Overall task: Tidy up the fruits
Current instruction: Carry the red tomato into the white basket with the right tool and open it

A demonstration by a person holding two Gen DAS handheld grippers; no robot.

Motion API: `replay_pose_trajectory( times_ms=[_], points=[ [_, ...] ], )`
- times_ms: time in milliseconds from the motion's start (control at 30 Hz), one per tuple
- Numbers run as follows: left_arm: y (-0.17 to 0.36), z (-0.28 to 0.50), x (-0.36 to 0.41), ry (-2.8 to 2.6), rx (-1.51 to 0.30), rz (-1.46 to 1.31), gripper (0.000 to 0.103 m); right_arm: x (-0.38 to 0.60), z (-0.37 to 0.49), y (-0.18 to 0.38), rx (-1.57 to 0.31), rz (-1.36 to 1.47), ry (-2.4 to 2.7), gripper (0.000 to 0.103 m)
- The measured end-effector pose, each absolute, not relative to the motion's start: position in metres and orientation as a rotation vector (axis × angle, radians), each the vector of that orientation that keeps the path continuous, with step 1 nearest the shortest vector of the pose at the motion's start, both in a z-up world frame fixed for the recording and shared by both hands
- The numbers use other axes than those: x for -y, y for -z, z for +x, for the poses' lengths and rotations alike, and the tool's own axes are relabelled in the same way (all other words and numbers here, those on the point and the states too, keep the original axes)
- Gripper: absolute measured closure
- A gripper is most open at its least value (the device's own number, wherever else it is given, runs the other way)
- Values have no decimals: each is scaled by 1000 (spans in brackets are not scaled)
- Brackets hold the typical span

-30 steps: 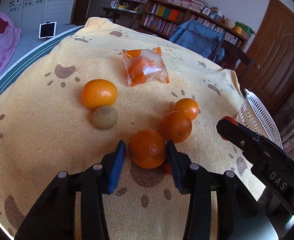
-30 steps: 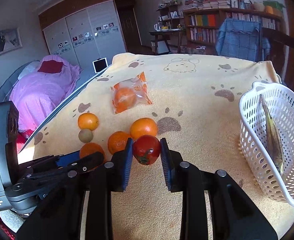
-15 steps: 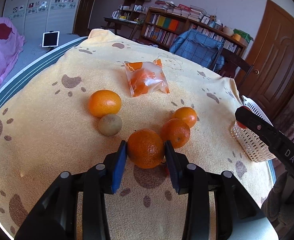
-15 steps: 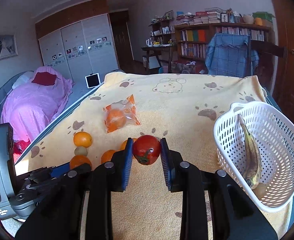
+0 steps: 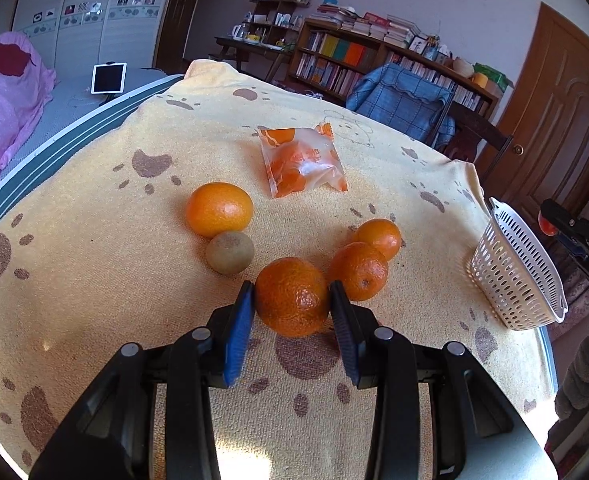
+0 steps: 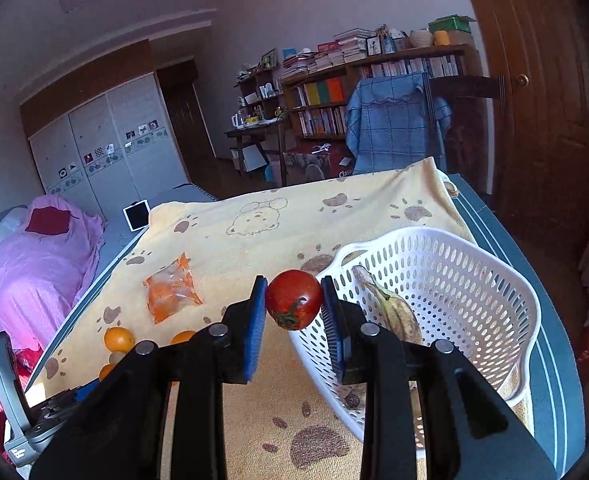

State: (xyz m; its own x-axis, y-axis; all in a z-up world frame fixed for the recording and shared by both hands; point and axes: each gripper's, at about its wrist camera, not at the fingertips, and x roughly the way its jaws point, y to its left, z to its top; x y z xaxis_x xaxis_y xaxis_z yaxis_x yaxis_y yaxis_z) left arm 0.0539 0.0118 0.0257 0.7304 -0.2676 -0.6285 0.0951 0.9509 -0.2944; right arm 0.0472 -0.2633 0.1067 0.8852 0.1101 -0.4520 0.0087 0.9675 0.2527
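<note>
My left gripper (image 5: pixel 290 304) is shut on an orange (image 5: pixel 292 297), held a little above the yellow paw-print cloth (image 5: pixel 94 208). Two more oranges (image 5: pixel 358 276) (image 5: pixel 378 237) lie just right of it, a bigger orange (image 5: pixel 219 209) and a kiwi (image 5: pixel 229 253) to the left, and a bagged orange (image 5: pixel 300 165) farther back. My right gripper (image 6: pixel 292 300) is shut on a red tomato (image 6: pixel 293 298), raised by the left rim of the white basket (image 6: pixel 474 264), which holds a banana (image 6: pixel 390 307). The basket also shows in the left wrist view (image 5: pixel 514 276).
The cloth covers a table with a teal edge (image 6: pixel 550 344). A chair draped in blue (image 6: pixel 390 120), bookshelves (image 5: pixel 374 52) and a wooden door (image 5: pixel 550 108) stand behind. A pink bed (image 6: pixel 34 264) lies to the left. My left gripper's body (image 6: pixel 26 412) shows low left in the right wrist view.
My left gripper closed on the orange and lifted it slightly. My right gripper rose and moved right with the tomato, up to the basket's rim.
</note>
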Motion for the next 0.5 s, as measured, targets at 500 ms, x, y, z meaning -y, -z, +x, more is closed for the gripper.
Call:
replay_pose_trajectory(
  times_ms=[500],
  points=[
    [-26,53,-13,185,-720,-248,64,299,56,-90,-525,371,16,45]
  ],
)
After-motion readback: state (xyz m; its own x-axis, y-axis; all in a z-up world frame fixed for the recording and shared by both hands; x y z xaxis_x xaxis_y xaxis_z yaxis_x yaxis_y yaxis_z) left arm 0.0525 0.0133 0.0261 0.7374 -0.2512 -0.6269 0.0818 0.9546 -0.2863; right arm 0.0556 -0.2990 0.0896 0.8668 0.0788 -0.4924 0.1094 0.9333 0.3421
